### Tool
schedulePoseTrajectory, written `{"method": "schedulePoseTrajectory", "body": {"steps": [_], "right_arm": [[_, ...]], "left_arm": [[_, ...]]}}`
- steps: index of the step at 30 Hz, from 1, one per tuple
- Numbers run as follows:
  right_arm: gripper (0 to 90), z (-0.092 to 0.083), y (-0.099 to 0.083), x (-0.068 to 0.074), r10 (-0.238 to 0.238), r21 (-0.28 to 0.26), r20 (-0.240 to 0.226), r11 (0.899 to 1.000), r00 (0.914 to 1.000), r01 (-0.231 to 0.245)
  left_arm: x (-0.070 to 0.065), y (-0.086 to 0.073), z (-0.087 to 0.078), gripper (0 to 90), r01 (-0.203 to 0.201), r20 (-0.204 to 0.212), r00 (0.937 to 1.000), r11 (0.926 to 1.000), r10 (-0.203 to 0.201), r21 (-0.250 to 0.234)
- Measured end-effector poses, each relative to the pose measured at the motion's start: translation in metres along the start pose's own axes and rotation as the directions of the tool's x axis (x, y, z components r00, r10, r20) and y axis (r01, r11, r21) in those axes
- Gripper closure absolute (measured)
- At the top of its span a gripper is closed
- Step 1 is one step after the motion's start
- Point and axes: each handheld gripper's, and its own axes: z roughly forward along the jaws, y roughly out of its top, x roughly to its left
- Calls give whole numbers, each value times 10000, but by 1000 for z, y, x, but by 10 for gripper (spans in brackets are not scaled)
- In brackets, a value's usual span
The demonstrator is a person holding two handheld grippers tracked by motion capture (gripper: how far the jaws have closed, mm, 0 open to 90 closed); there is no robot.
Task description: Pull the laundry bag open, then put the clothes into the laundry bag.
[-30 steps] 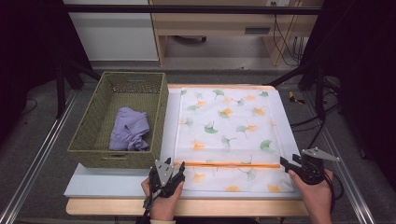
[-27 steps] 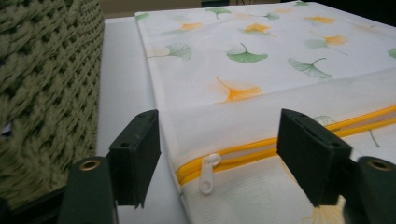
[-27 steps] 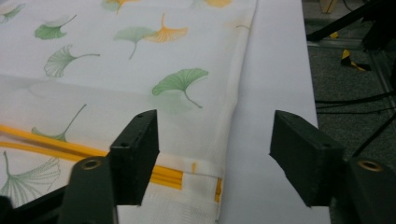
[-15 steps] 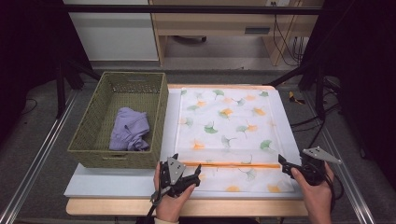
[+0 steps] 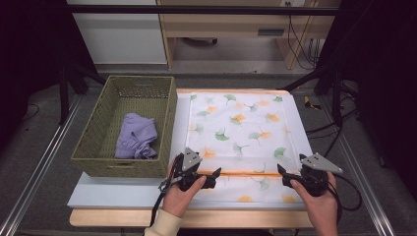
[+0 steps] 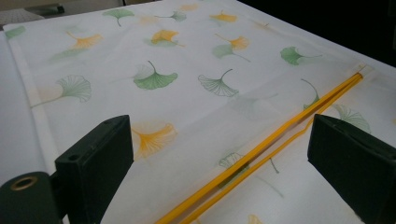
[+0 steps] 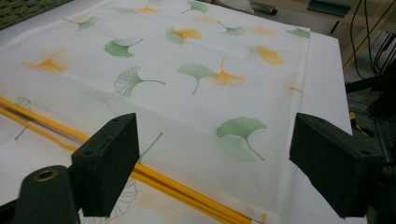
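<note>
thin white cloth (image 5: 241, 129) lies folded at lower centre, orange hem (image 5: 246, 173) showing. left gripper (image 5: 212, 178) and right gripper (image 5: 282, 173) have just spread their jaws, empty. my guess: the loose fold may slide open, or a jaw may snag it.

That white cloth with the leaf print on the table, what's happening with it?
A person is folding the white cloth printed with green and orange ginkgo leaves, using a black two-jaw gripper in each hand. Its orange-edged hem lies across the near part. The left gripper and right gripper have just been opening, with nothing between their jaws. A crumpled lilac garment sits in the green woven basket.

Both tongs (image 5: 215, 177) (image 5: 281, 169) wide apart, empty
</note>
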Motion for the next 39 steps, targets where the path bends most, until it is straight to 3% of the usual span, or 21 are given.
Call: {"method": "schedulePoseTrajectory", "body": {"steps": [6,12,13,20,21,23,27,31,34,37,39], "right_arm": [[128,1,7,8,-193,-140,37,9997,9998,193],[159,6,16,18,-623,-103,-74,9980,9980,622],[173,9,19,23,-495,42,-434,9988,9978,497],[230,20,31,37,-867,26,-824,9962,9928,872],[296,23,35,41,-972,-23,-1012,9952,9901,974],[312,25,38,43,-927,-24,-1217,9956,9882,931],[387,39,46,50,-1064,169,-1796,9937,9780,1112],[385,48,46,54,-1079,284,-2035,9928,9731,1161],[371,56,39,59,-942,205,-2265,9946,9695,1014],[372,62,32,61,-1438,459,-2515,9860,9571,1603],[372,63,29,60,-1300,448,-2615,9882,9564,1465]], "left_arm": [[2,7,-2,70,-807,125,9967,9957,802,456],[-4,-1,-6,73,-1792,110,9838,9807,1789,780],[-5,-4,-7,73,-1946,73,9808,9772,1947,851],[-10,-22,-14,77,-2512,98,9678,9635,2514,928],[-9,-24,-17,92,-2525,-14,9673,9637,2536,871],[-8,-29,-20,93,-2283,-145,9732,9714,2297,659],[-4,-32,-23,93,-2130,-169,9766,9747,2146,679],[-2,-35,-26,93,-2359,-291,9706,9687,2387,771],[0,-37,-25,93,-2240,-424,9729,9720,2273,709],[2,-36,-25,93,-2305,-480,9710,9705,2341,702],[3,-36,-26,93,-2297,-526,9708,9703,2339,759]]}}
